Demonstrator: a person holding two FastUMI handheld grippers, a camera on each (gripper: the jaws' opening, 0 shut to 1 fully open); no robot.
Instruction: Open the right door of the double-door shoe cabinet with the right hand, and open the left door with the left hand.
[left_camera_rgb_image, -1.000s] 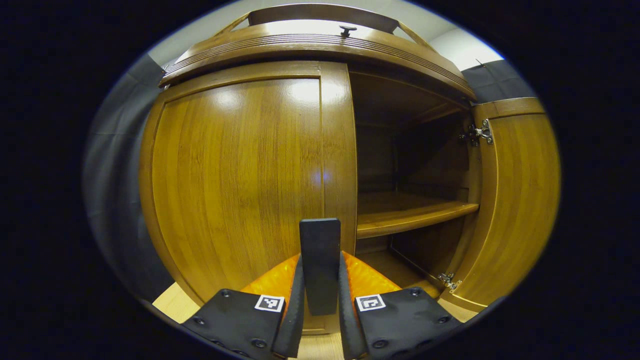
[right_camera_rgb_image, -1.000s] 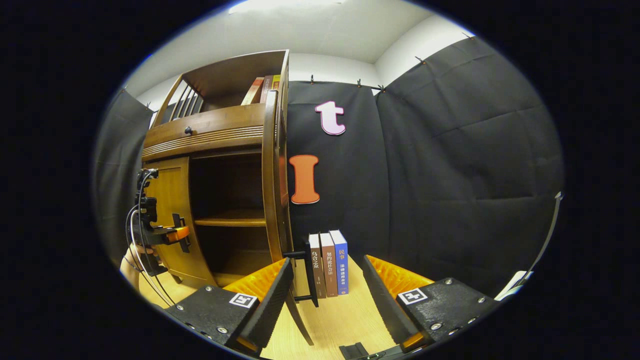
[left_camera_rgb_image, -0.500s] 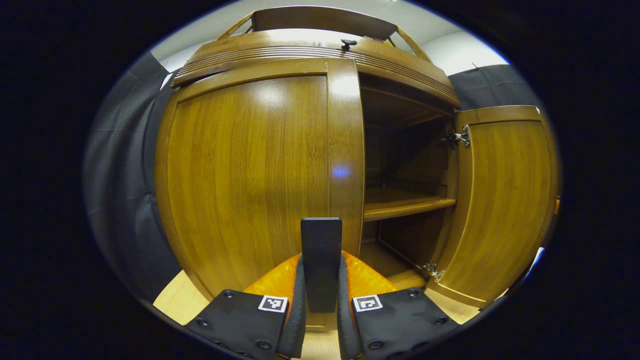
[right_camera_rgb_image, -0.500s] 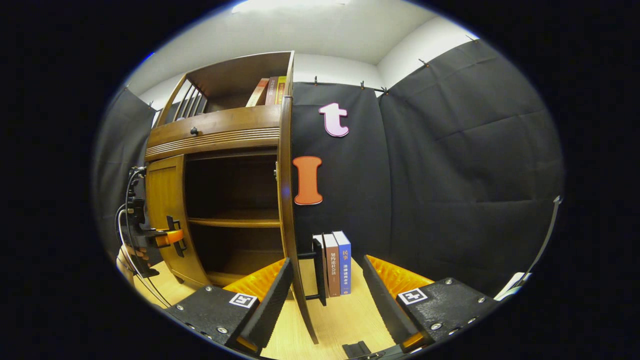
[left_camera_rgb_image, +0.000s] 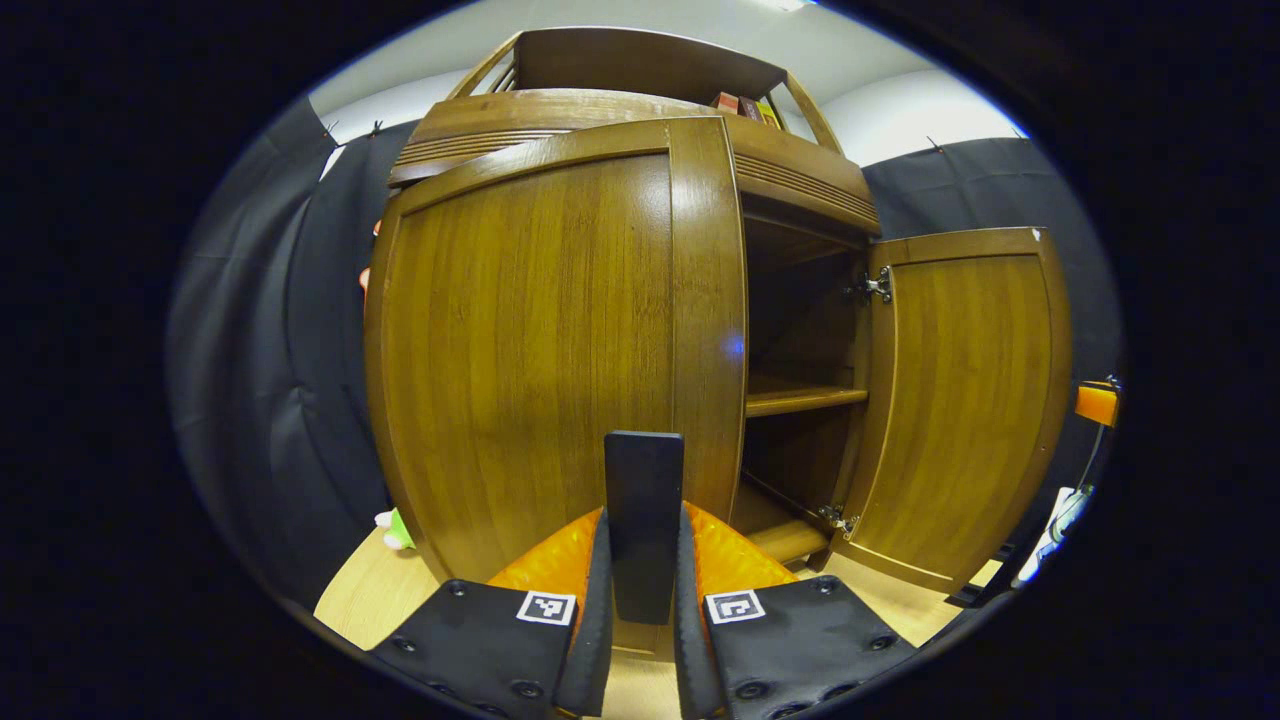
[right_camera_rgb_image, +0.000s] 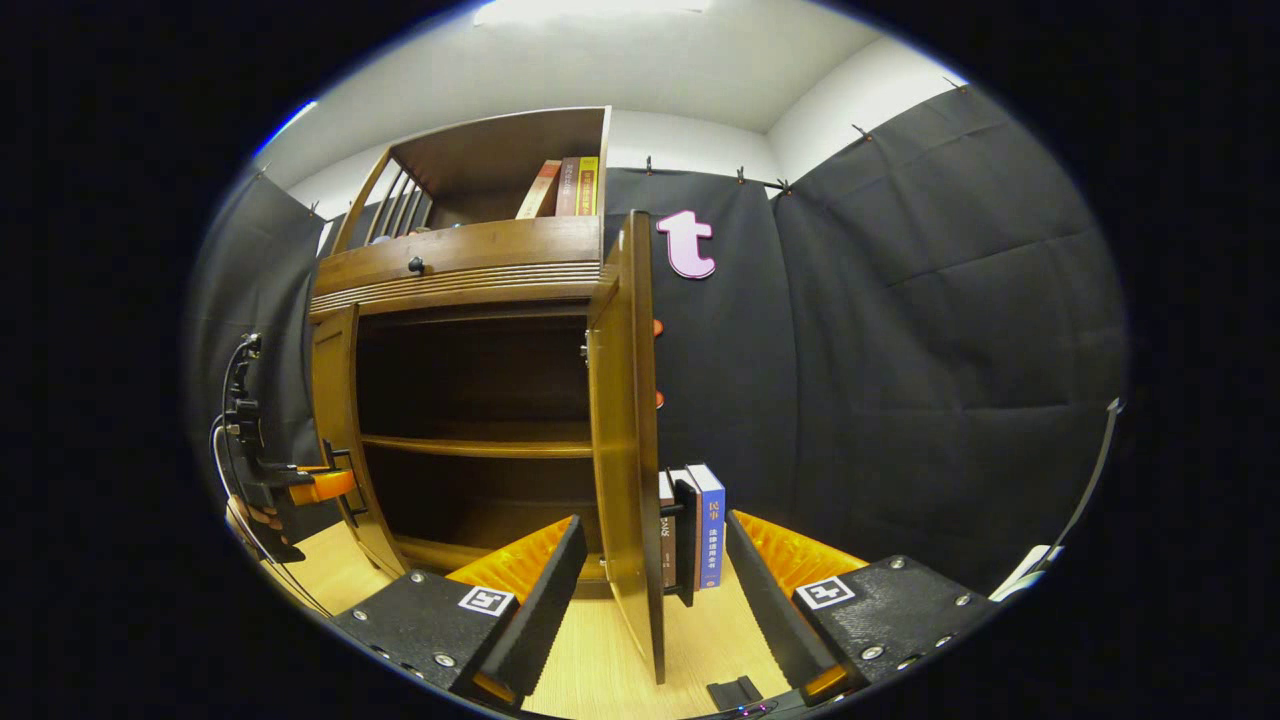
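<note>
The wooden shoe cabinet (right_camera_rgb_image: 470, 260) stands with both doors swung out. My left gripper (left_camera_rgb_image: 643, 515) is shut on the dark upright handle (left_camera_rgb_image: 643, 540) of the left door (left_camera_rgb_image: 540, 360), which is partly open. In the right gripper view the left gripper (right_camera_rgb_image: 315, 487), held by a hand, is at that door (right_camera_rgb_image: 335, 420). My right gripper (right_camera_rgb_image: 652, 525) is open; the right door's edge (right_camera_rgb_image: 630, 450) and its dark handle (right_camera_rgb_image: 685, 545) stand between the fingers, which do not press on them. The right door (left_camera_rgb_image: 965, 400) stands wide open.
Inside the cabinet a bare shelf (right_camera_rgb_image: 480, 445) crosses the middle. Books stand on the top shelf (right_camera_rgb_image: 565, 187) and upright on the wooden floor (right_camera_rgb_image: 707, 540) behind the right door. A small green thing (left_camera_rgb_image: 398, 530) lies left of the cabinet. Black cloth walls close in around.
The left door has swung outward with my left gripper on its handle. The right door has opened wider, and its handle has shifted right between my open right fingers.
</note>
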